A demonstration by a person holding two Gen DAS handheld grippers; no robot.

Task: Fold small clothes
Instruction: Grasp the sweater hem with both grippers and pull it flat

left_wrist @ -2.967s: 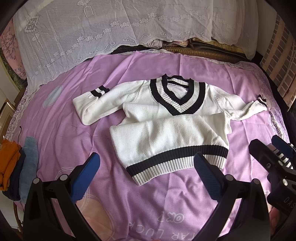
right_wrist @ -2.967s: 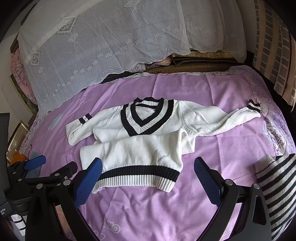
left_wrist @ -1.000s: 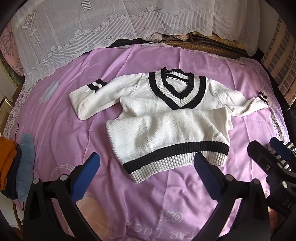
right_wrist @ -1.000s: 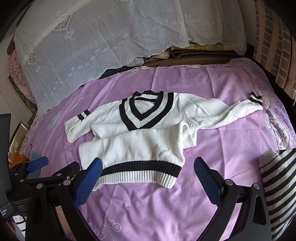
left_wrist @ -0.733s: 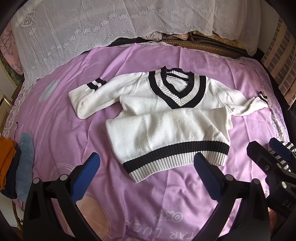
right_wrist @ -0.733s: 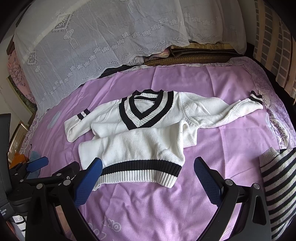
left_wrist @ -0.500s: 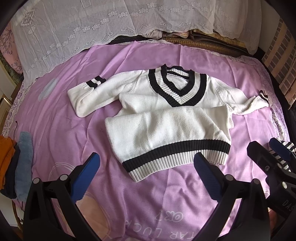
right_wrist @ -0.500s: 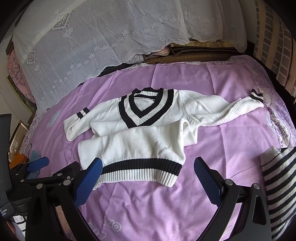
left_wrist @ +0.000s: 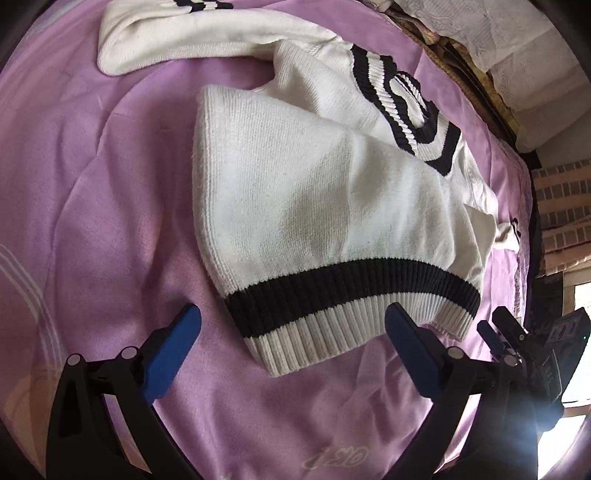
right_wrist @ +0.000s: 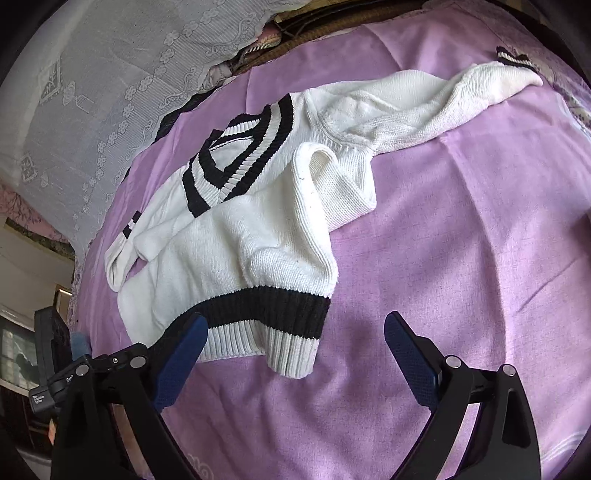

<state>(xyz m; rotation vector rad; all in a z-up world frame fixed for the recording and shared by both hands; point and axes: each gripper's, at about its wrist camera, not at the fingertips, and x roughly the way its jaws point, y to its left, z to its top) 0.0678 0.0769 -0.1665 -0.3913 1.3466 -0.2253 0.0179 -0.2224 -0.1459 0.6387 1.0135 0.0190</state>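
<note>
While both hover low with jaws apart, left gripper (left_wrist: 291, 328) and right gripper (right_wrist: 293, 334) flank the sweater (left_wrist: 325, 206) hem.

Both grippers have dropped close to the sweater's hem (left_wrist: 343, 295): left gripper (left_wrist: 291, 332) at its left corner, right gripper (right_wrist: 293, 338) at its right, jaws spread.

Left claw (left_wrist: 293, 328) and right claw (right_wrist: 295, 332) apparently agape, low.

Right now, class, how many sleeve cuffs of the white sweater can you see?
2. One striped cuff lies at the far right on the purple bedspread; the other cuff lies at the far left, cut off by the frame.
</note>
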